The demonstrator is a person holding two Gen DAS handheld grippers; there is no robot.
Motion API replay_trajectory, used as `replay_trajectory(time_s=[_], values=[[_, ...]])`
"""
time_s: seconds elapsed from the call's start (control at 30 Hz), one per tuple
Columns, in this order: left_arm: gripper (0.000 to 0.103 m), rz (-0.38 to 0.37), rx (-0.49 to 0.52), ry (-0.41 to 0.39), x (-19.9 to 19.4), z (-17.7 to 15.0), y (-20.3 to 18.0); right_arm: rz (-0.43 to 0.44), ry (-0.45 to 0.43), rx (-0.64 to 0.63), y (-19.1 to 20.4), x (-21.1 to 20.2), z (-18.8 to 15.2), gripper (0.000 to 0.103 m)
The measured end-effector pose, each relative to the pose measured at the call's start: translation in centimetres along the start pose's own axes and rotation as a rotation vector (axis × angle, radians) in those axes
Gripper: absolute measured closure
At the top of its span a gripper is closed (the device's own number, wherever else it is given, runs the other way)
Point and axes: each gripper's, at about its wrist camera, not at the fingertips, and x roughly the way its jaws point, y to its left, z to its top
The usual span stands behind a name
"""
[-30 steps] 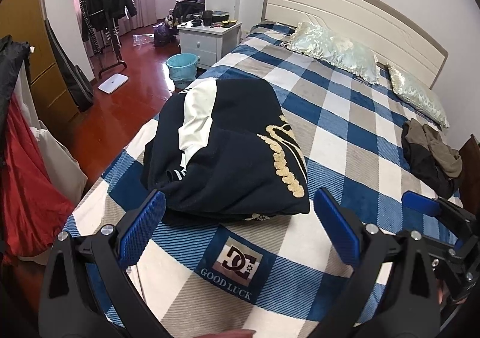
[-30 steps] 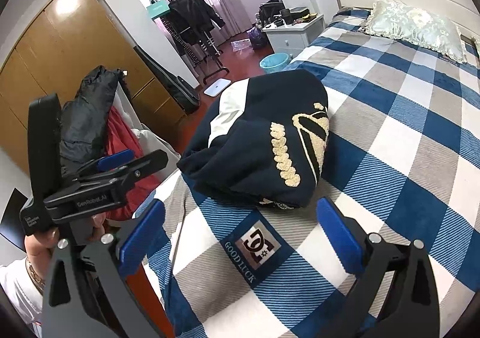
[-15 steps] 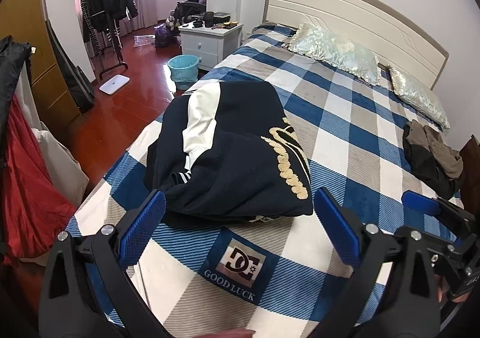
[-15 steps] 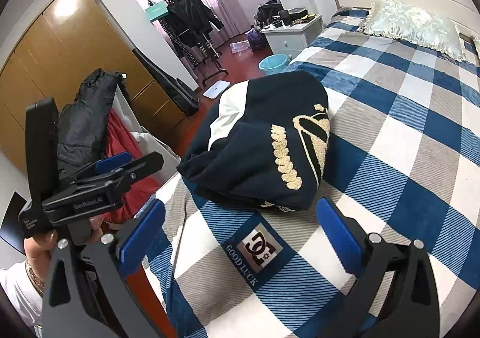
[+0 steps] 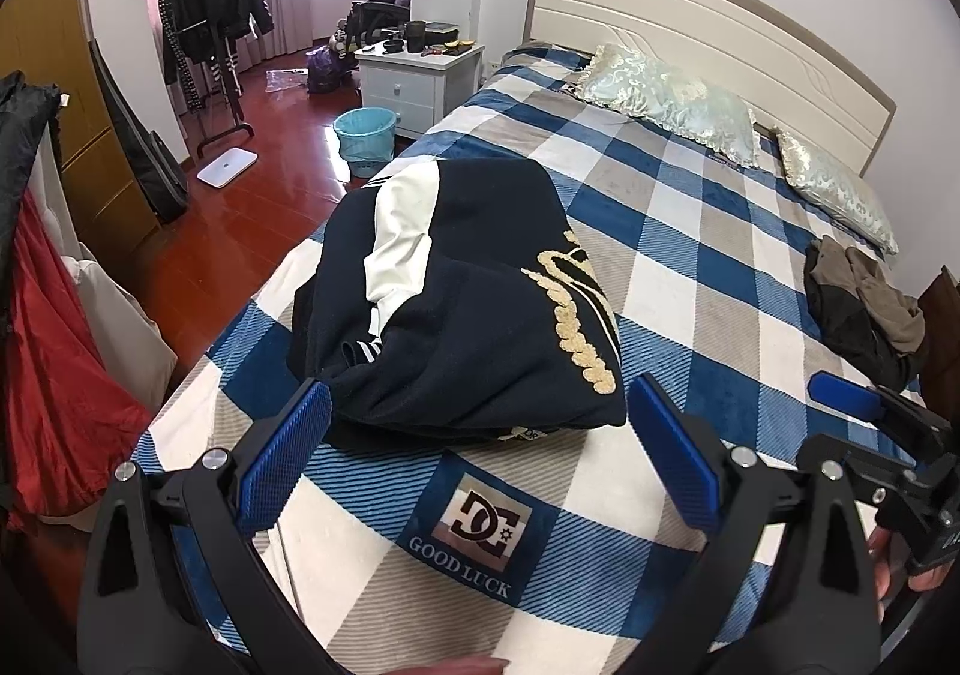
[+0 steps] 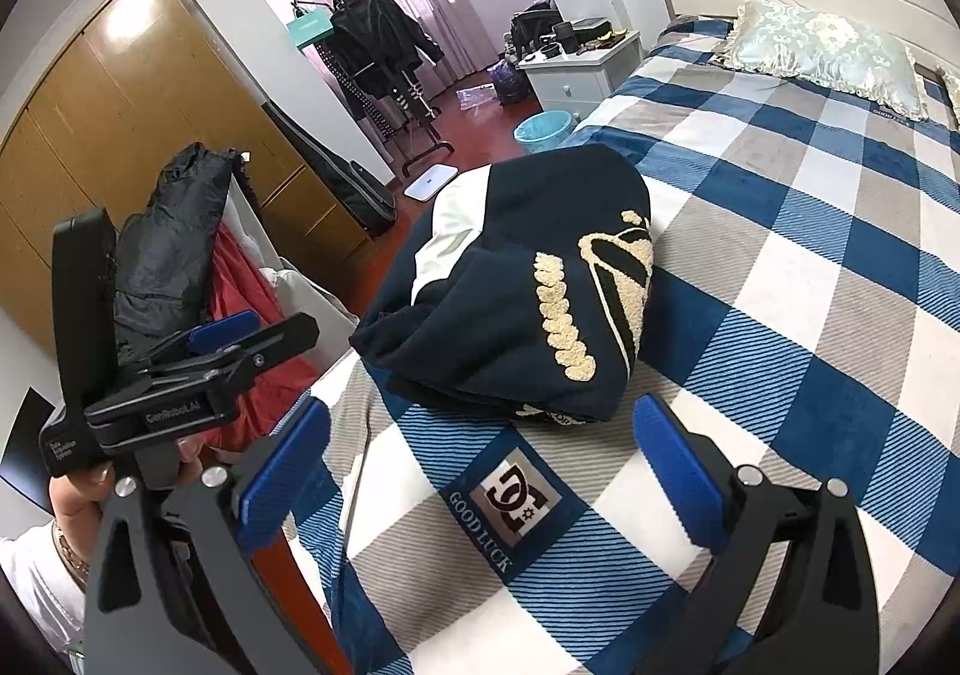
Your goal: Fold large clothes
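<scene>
A navy jacket [image 5: 468,303] with white sleeve panels and gold embroidery lies folded in a compact bundle on the checked blanket [image 5: 690,267] near the bed's foot and left edge. It also shows in the right wrist view [image 6: 528,291]. My left gripper [image 5: 480,447] is open and empty, held just short of the bundle's near edge. My right gripper [image 6: 480,453] is open and empty too, back from the bundle. The right gripper shows at the right edge of the left wrist view [image 5: 864,423]; the left gripper shows at the left of the right wrist view [image 6: 198,369].
Two pillows [image 5: 672,99] lie by the headboard. A dark and tan pile of clothes [image 5: 858,303] sits at the bed's right side. Left of the bed are red and dark garments [image 5: 54,363], a blue bin [image 5: 365,141], a white nightstand [image 5: 414,81] and a coat rack [image 5: 210,33].
Both grippers have drawn back slightly from the folded jacket and stayed open. The jacket has not moved.
</scene>
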Motion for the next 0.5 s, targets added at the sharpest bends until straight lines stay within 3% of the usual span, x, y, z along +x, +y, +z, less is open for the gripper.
replay_trajectory(time_s=[0.5], values=[[0.007,-0.003,0.004,0.002,0.24,-0.25,0.02,0.002,0.008,0.011,-0.46,-0.08,-0.02,0.004]])
